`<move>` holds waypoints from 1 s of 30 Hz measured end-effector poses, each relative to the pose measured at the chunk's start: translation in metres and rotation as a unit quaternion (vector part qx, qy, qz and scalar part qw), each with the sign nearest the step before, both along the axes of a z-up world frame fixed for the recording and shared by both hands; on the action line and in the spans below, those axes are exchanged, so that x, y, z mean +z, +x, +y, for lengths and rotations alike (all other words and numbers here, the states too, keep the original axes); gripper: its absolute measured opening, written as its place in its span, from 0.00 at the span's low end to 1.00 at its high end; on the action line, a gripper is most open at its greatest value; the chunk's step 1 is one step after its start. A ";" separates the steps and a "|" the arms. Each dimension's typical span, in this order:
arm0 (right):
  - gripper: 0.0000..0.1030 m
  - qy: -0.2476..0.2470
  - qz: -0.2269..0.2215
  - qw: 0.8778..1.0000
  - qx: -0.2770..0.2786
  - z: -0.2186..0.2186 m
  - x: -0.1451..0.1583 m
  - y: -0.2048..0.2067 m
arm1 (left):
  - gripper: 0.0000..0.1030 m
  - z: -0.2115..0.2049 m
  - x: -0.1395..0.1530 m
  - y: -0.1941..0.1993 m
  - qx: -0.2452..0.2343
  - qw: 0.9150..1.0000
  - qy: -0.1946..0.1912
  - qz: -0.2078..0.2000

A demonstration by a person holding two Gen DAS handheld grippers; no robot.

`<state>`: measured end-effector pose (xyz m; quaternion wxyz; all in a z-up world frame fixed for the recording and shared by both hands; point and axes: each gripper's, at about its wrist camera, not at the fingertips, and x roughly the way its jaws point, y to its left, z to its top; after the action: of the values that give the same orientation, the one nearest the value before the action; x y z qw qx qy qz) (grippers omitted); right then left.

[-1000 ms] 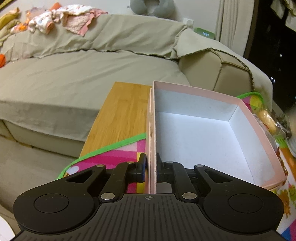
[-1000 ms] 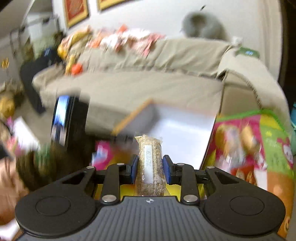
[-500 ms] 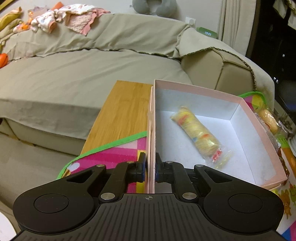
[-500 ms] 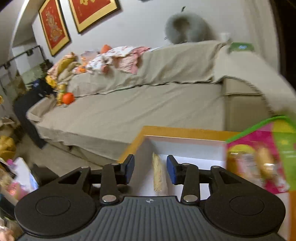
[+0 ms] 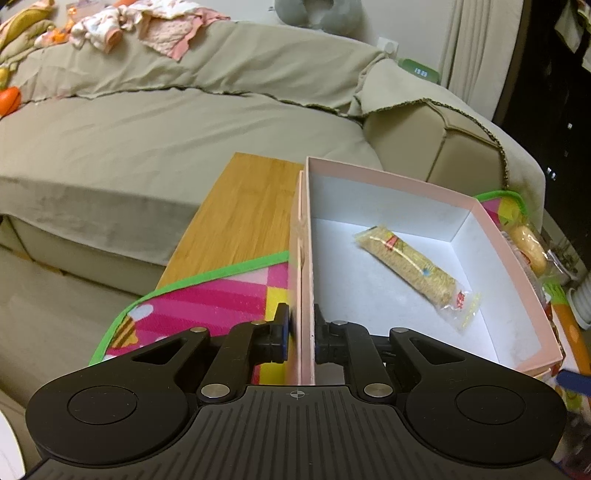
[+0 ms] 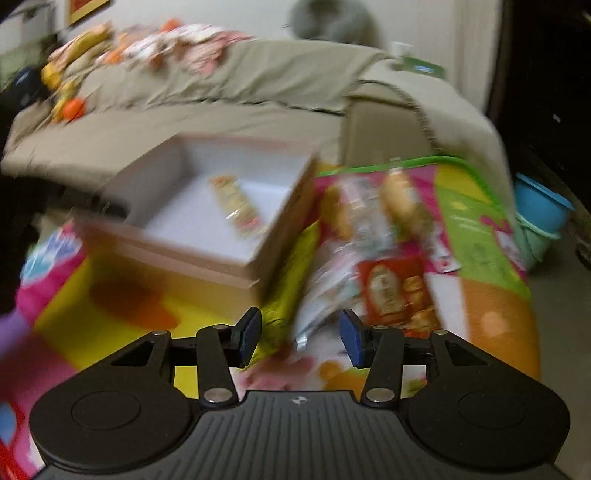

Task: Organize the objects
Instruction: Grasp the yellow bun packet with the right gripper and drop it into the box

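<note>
Home living room: beige covered sofa point(image 5: 177, 147), baby clothes point(image 5: 147, 22) heaped on backrest, grey neck pillow point(image 5: 317, 14), colourful play mat point(image 6: 480, 229) over table.

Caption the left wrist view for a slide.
Left hand-held gripper clamps pink box wall; one snack bar lies inside.

Dim warm indoor light — right view motion-blurred, edges fisheye-bent.

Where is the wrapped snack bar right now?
The snack bar lies flat inside the pink box, on its white floor toward the far right corner in the left wrist view; the left gripper pinches the box's near wall.
</note>
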<state>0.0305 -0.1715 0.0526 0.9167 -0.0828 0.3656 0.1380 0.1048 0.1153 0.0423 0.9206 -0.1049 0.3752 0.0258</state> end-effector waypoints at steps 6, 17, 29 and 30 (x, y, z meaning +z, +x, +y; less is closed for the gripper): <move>0.33 -0.016 0.009 1.000 0.001 0.020 -0.017 0.007 | 0.13 -0.001 0.000 -0.002 -0.003 1.000 0.004 0.001; 0.21 -0.014 0.004 0.991 -0.137 -0.039 -0.022 0.012 | 0.13 -0.001 0.000 -0.004 -0.002 1.000 0.001 0.000; 0.63 0.100 -0.058 0.986 -0.124 -0.083 0.023 0.030 | 0.13 -0.003 0.000 -0.004 0.000 1.000 0.001 0.000; 0.65 0.102 -0.062 0.985 -0.126 -0.083 0.026 0.045 | 0.13 -0.003 0.000 -0.004 0.000 1.000 0.002 0.000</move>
<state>0.0750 -0.2548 0.0786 0.9514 0.0494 0.2993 0.0523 0.1010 0.1127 0.0424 0.9209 -0.1033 0.3750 0.0261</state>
